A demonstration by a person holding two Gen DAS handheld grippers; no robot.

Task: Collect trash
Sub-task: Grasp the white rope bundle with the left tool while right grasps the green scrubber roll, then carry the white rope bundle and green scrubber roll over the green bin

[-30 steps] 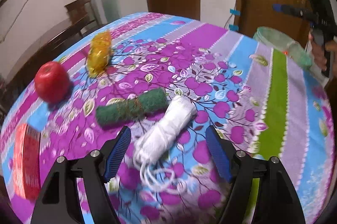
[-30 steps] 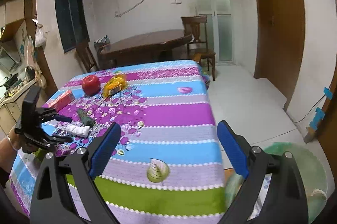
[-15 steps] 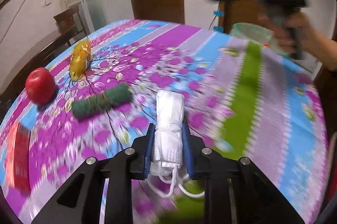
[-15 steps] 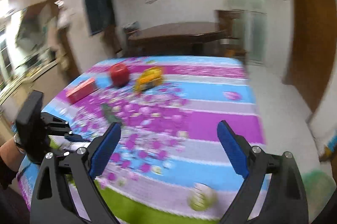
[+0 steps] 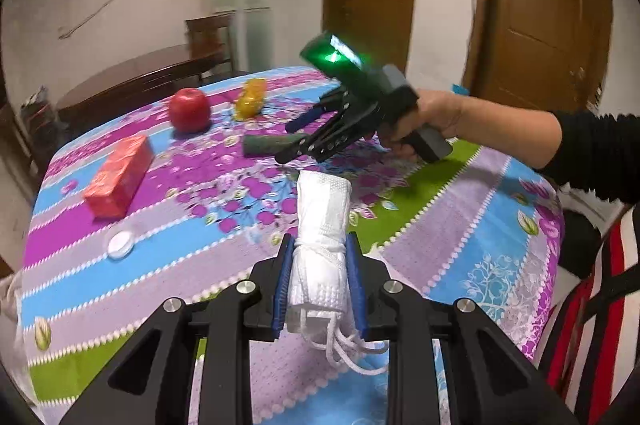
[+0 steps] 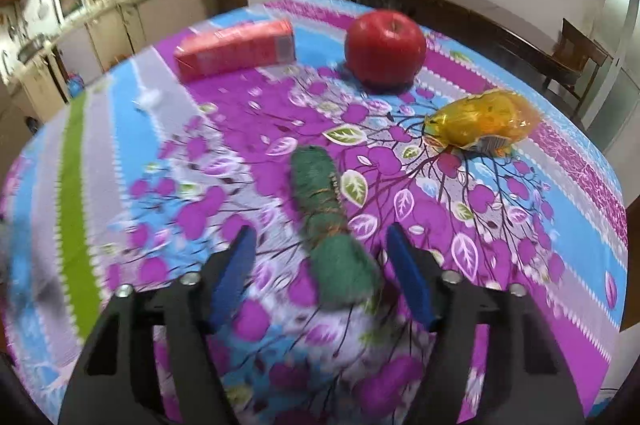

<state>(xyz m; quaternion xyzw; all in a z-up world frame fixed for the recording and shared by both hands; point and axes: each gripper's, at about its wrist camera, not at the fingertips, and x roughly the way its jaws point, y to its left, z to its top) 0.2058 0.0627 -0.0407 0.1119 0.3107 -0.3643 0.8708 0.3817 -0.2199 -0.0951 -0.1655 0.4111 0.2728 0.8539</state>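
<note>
Where the white roll (image 5: 322,225) is clamped between the pads of the left gripper (image 5: 320,289), a soft, light bundle is indicated: a quilted, dimpled cloth or paper wrap, bound by white cord whose loops hang loose beneath the jaws. It is held near its bound end, and most of its length projects forward, clear of the table (image 5: 460,245). Slight compression under the pads is to be expected; slippage is judged unlikely, since the surface is textured. The trailing cord could snag.

Between the wide-open fingers of the right gripper (image 6: 320,273) lies the green roll (image 6: 328,225), resting on the table and not yet touched by either pad. It appears to be a fuzzy, fibrous scouring cloth rolled into a cylinder and tied at mid-length with thin thread. It is judged light, compliant and rough, so a firm closure across the near end or the tied middle should suffice.

Beyond the right gripper, a smooth red apple (image 6: 384,49), a rigid red carton (image 6: 236,49) and a glossy, crinkled yellow wrapper (image 6: 480,125) are seen. The wrapper is likely slippery.
</note>
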